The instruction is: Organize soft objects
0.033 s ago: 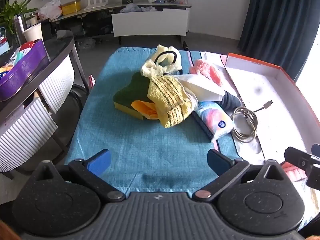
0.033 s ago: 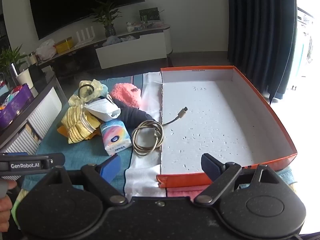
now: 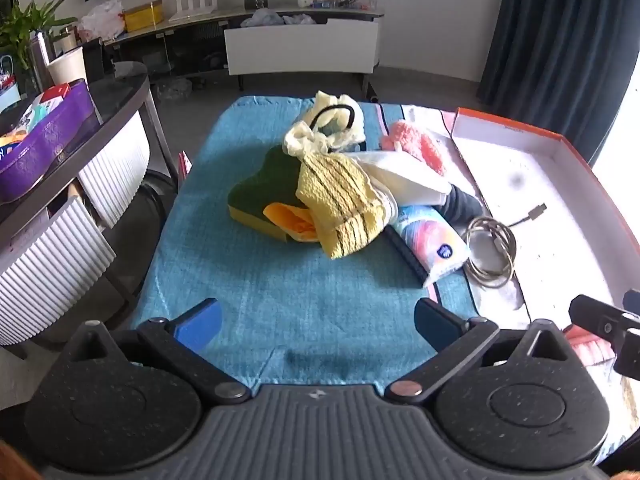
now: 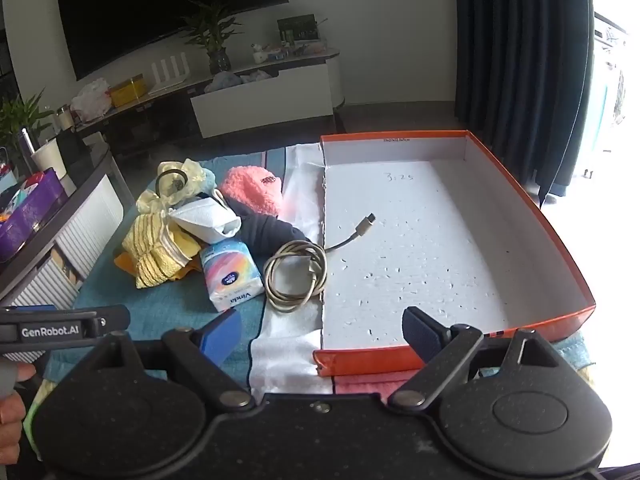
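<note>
Starting empty, both the left gripper [image 3: 318, 322] and right gripper [image 4: 322, 330] are held wide apart, soft pile [image 3: 340, 200] at twelve o'clock awaiting transfer into the orange box [image 4: 568, 240].

The left wrist camera looks forward and down along the left gripper [image 3: 318, 322] from the near edge of the desk [image 3: 248, 280], facing the heap of soft things at close range, with the orange box [image 3: 600, 184] at its right edge. The right wrist camera, set beside it further right, faces that box [image 4: 568, 216] head-on over the right gripper [image 4: 322, 330]. Both views share the heap, the coiled cable [image 3: 492, 252] and the far TV wall.
</note>
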Tool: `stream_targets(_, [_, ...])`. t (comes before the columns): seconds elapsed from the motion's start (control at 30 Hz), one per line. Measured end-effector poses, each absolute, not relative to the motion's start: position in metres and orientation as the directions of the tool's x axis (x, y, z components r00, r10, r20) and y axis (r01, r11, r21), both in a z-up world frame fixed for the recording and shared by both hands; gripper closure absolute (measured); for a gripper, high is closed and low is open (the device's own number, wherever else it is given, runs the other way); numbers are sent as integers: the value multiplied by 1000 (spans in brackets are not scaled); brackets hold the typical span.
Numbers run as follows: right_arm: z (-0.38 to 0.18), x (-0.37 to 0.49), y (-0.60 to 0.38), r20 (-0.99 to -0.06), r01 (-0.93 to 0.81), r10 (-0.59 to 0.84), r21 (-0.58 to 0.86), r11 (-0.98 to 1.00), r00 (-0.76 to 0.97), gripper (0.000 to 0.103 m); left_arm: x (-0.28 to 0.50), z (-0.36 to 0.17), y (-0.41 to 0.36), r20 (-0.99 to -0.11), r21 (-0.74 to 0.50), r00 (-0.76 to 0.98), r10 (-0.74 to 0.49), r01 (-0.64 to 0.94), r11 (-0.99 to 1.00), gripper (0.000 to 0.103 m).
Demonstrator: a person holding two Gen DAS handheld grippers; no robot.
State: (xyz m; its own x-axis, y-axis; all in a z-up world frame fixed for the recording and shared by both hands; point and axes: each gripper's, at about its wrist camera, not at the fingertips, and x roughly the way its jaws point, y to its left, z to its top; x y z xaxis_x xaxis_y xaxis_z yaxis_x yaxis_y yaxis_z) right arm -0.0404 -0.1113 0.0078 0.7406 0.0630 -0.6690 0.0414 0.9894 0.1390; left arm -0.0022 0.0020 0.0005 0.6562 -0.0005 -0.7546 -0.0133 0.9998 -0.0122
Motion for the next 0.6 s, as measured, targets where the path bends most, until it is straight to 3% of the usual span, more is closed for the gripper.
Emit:
stream_targets(0.3, [7, -24, -113, -671, -27, 177, 229, 973, 720, 1, 17, -5, 13, -781, -99, 621, -74, -6, 995, 0])
stream_targets(0.47, [4, -14, -100, -698, 5, 113, 165, 986, 707, 1, 24, -6, 10, -784, -13, 621, 17, -44, 999, 0])
stream_targets(0.6, [4, -8, -101, -700, -2, 118, 165, 986, 704, 1, 32, -9, 19, -791, -27, 612, 10, -52, 998, 0])
